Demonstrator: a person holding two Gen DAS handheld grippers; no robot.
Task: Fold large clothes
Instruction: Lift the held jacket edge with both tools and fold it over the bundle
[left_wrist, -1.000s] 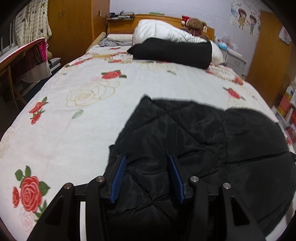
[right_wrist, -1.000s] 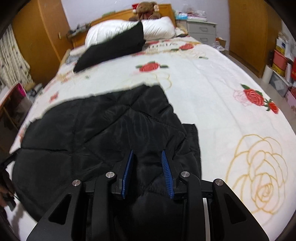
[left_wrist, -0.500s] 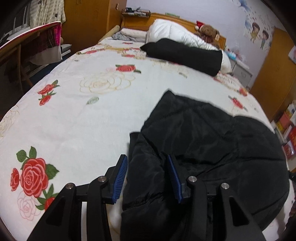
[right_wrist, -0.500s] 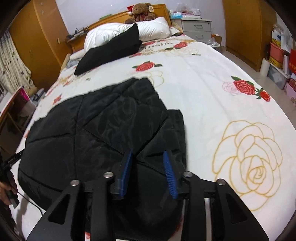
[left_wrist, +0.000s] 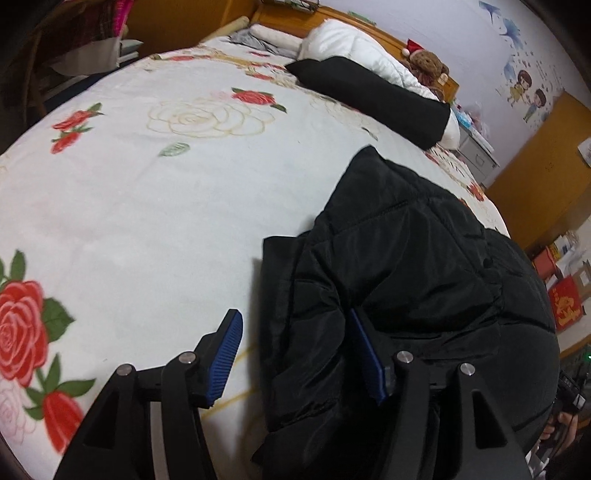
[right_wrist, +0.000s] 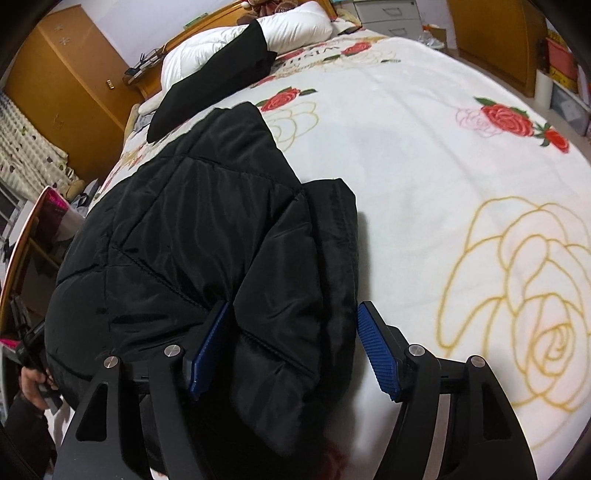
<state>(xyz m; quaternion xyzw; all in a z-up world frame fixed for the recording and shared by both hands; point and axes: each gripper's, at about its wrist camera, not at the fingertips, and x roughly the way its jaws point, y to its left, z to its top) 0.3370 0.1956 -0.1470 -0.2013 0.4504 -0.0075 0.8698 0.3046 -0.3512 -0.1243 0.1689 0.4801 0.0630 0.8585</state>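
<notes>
A black quilted padded jacket (left_wrist: 406, 258) lies on the rose-patterned bedspread (left_wrist: 166, 184), folded into a thick bundle. It also shows in the right wrist view (right_wrist: 192, 229). My left gripper (left_wrist: 295, 354) is open, its blue pads wide apart, with the jacket's left edge lying loose between them. My right gripper (right_wrist: 291, 347) is open too, straddling the jacket's right edge, pads not pressing the fabric.
A white duvet (left_wrist: 354, 48), a black folded item (left_wrist: 369, 96) and a teddy bear (left_wrist: 428, 62) sit at the headboard. Wooden wardrobes (right_wrist: 55, 85) stand beside the bed. A chair (right_wrist: 33, 236) and storage boxes (left_wrist: 561, 295) line the sides. Bare bedspread (right_wrist: 461, 184) lies right of the jacket.
Both grippers opened from a narrow grip to wide apart, letting go of the jacket edges. The jacket sides now lie folded inward, and both grippers have drawn back and tilted.
</notes>
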